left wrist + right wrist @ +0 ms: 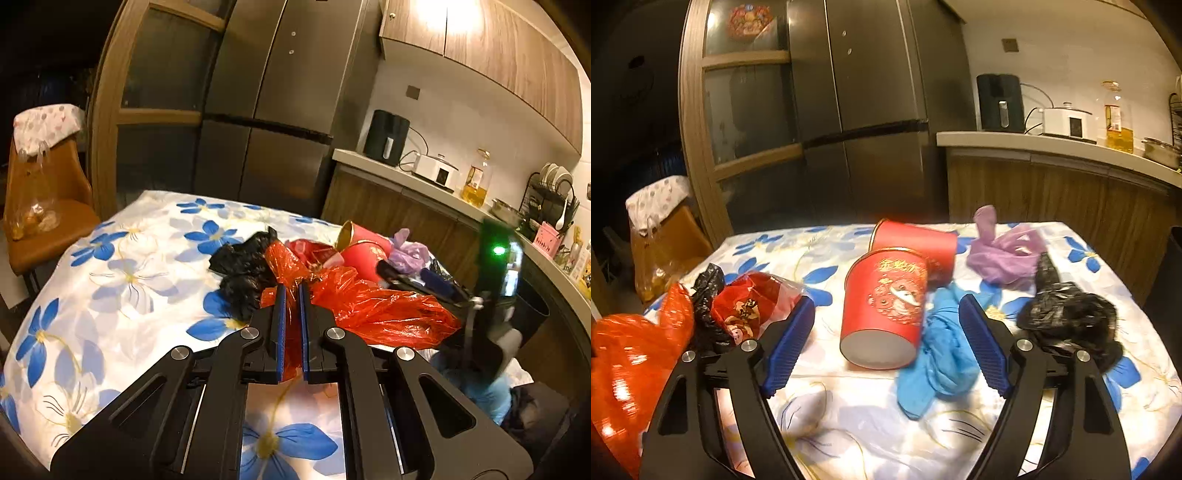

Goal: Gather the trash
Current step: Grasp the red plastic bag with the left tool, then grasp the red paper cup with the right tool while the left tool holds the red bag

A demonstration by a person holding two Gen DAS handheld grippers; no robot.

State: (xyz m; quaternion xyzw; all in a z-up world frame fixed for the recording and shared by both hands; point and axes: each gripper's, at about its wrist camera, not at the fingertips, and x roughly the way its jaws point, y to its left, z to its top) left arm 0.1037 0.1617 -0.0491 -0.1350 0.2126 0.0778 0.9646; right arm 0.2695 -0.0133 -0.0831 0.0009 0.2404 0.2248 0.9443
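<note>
My left gripper (291,291) is shut on an orange plastic bag (384,310), held just above the floral tablecloth (110,280); the bag also shows at the left of the right wrist view (631,350). My right gripper (886,314) is open and empty, its jaws either side of a tipped red paper cup (882,310). A second red cup (916,243) lies behind it. A blue bag (938,350), a purple bag (1001,258), a black bag (1067,317), another black bag (240,269) and a red printed wrapper (746,306) lie around.
A fridge (871,110) stands behind the table. A counter (1052,144) at the right holds an air fryer (999,103), a cooker and an oil bottle (1117,118). A brown chair (48,206) with a bag stands at the left. A black bin (532,314) stands right of the table.
</note>
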